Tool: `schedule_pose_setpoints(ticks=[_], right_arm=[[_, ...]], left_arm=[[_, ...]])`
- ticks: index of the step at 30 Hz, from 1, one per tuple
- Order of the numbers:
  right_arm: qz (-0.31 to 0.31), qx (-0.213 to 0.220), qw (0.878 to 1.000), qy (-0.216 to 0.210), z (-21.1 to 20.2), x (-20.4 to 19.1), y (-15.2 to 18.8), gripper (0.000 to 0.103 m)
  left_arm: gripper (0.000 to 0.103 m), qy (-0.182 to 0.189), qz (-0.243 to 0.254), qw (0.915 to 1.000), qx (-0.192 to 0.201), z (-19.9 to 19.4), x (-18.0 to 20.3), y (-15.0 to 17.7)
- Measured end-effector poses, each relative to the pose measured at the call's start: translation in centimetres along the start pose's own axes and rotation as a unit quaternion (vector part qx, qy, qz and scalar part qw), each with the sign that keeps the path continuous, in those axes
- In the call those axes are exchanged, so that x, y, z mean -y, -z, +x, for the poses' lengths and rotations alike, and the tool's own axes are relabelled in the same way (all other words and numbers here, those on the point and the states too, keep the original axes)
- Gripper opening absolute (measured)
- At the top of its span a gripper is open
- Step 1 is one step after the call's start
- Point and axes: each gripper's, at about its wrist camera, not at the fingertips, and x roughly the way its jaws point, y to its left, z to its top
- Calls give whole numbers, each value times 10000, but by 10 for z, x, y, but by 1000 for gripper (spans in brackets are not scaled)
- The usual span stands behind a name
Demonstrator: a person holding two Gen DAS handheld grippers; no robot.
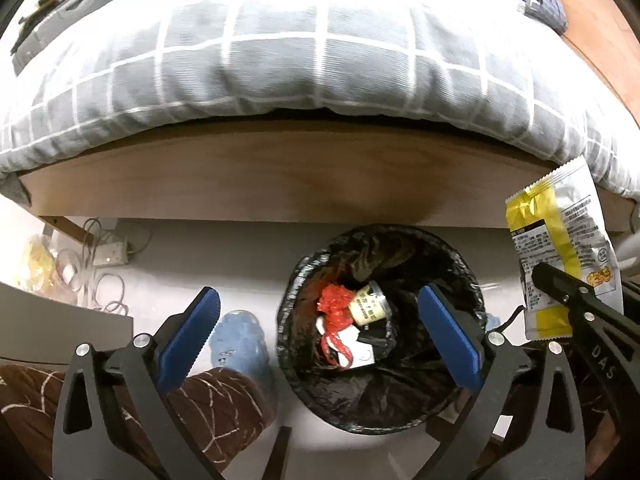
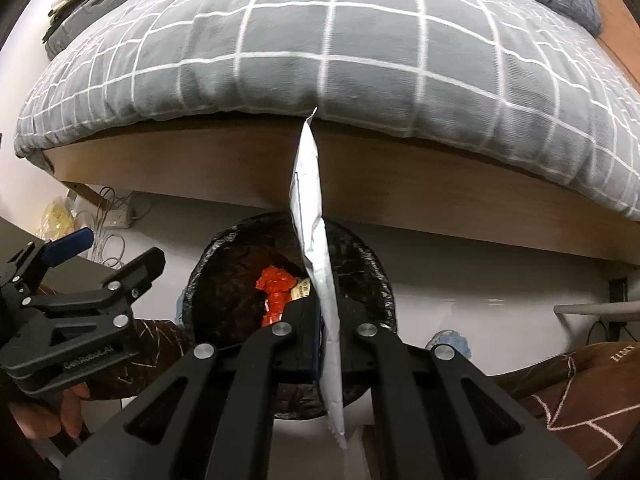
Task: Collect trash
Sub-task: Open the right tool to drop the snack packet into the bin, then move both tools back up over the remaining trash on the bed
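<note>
Left tool (image 1: 316, 316): released, empty, above bin (image 1: 472, 276) | Right tool (image 2: 326, 320): clenched on wrapper (image 2: 312, 200), edge-on over bin | Advice: centre wrapper above opening, lower, then release so it clears the rim.

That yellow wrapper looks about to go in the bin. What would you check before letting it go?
1. Right gripper shut on the yellow wrapper: ok.
2. Wrapper above the bin opening: ok in the right wrist view.
3. Left gripper open, fingers empty: ok.
4. Left fingers clear of the wrapper's drop: ok.
5. Room in the bin above the red plastic scrap: ok.
6. More trash left on the floor: cannot tell.
</note>
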Motion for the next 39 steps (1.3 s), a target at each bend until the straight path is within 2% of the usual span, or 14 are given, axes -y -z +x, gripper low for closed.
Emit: schedule_pose_setpoints(ticks=[11, 16, 24, 26, 28, 30, 36, 39], right_arm=[[-276, -241, 9993, -63, 13, -32, -1, 6], [-460, -374, 9982, 76, 21, -44, 1, 7], [-535, -337, 9979, 105, 23, -55, 1, 37], [-509, -299, 9982, 114, 22, -54, 0, 43], [-511, -250, 9983, 156, 20, -51, -1, 45], [-509, -213, 9983, 195, 18, -50, -1, 53], [-432, 106, 9986, 280, 2, -40, -4, 74], [-309, 265, 9988, 279, -8, -29, -6, 81]], left_arm=[[97, -122, -143, 9998, -4, -7, -29, 5], [97, -209, -257, 9995, -11, -9, -41, 10], [97, -228, -316, 9992, -3, -10, -46, 9], [97, -219, -301, 9993, 14, -11, -45, 9], [97, -229, -295, 9993, 43, -12, -44, 8], [97, -224, -306, 9993, 56, -13, -44, 8], [97, -169, -350, 9991, 175, -22, -39, 0], [97, -166, -290, 9991, 243, -25, -33, -6]])
